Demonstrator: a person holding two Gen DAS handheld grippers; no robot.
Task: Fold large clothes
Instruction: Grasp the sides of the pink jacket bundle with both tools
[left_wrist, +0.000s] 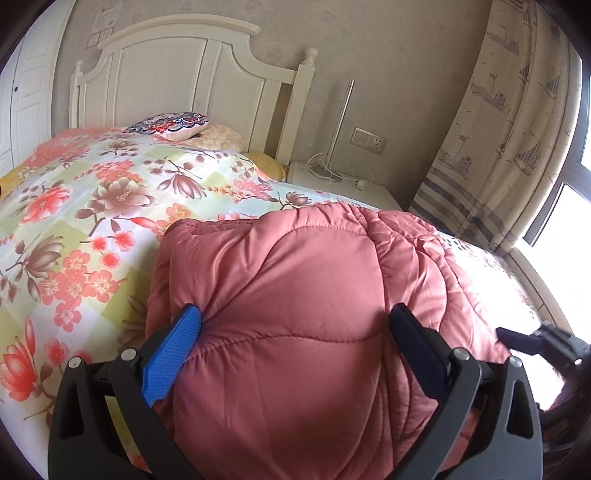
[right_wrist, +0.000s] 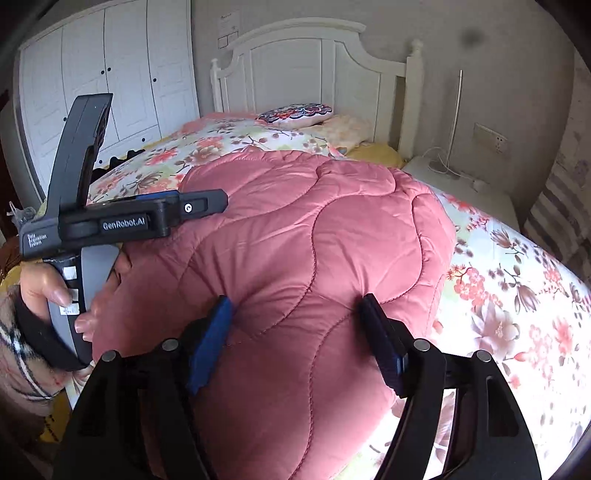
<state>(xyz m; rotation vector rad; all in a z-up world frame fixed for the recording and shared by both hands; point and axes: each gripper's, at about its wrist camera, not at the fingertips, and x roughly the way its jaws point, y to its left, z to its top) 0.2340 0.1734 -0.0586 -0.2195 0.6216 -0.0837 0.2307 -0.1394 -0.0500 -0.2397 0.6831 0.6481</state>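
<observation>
Quilted pink coat (left_wrist: 295, 280) bulges between both wide-spread grippers, left (left_wrist: 295, 325) and right (right_wrist: 295, 314), neither pinching cloth, so it may spring unfolded

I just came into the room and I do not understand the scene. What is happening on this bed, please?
A person is folding a large pink quilted garment that lies bunched on a bed with a floral cover. Each hand holds a two-finger gripper. The left gripper and the right gripper both press into the padded fabric at its near edge, jaws wide apart, with a thick bulge between the fingers. Whether they truly grip it is unclear. The garment is already a compact bundle.
</observation>
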